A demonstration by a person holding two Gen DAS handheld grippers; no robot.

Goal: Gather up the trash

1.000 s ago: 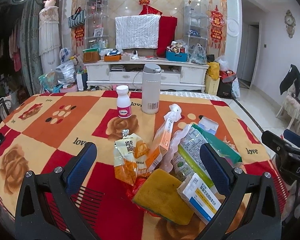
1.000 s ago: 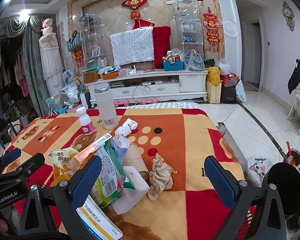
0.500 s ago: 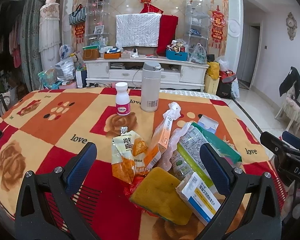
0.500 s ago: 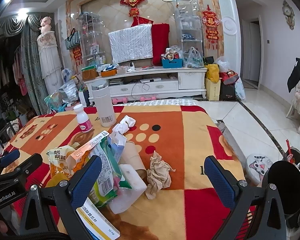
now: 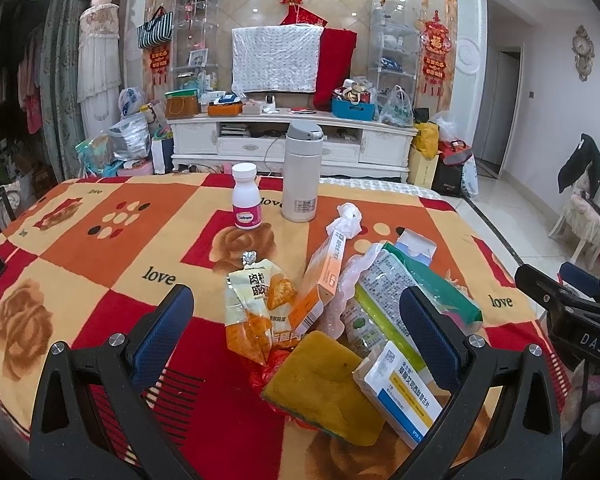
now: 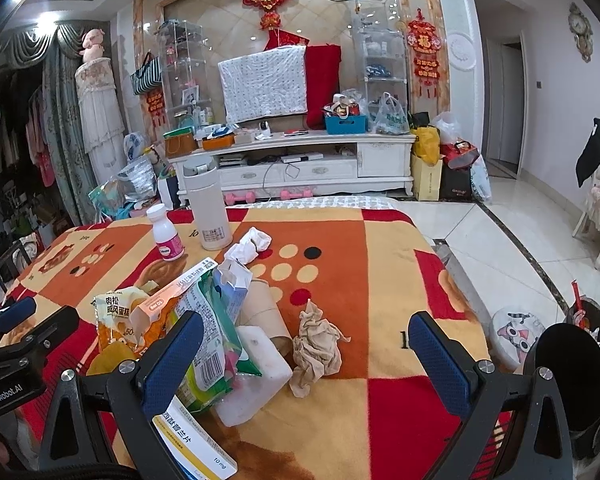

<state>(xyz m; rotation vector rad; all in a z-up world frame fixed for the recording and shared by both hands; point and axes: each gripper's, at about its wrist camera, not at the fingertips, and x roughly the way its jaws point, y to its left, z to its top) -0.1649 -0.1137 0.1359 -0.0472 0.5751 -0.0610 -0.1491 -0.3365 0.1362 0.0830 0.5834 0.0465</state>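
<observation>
1. Nearest the cameras, the left gripper [image 5: 296, 320] and the right gripper [image 6: 304, 352] both hang with jaws spread wide and empty above the red-and-orange patterned blanket [image 6: 380, 264]; bare blanket lies to the right gripper's right, up to the table edge.
2. Heaped between them: a yellow sponge [image 5: 320, 392], a white-and-blue medicine box [image 5: 400, 388], a yellow snack bag [image 5: 256, 304], and a crumpled beige tissue [image 6: 316, 344].
3. Farther back stand a pink-labelled white pill bottle [image 5: 246, 196] and a white thermos flask [image 5: 300, 172], both upright and closed.
</observation>
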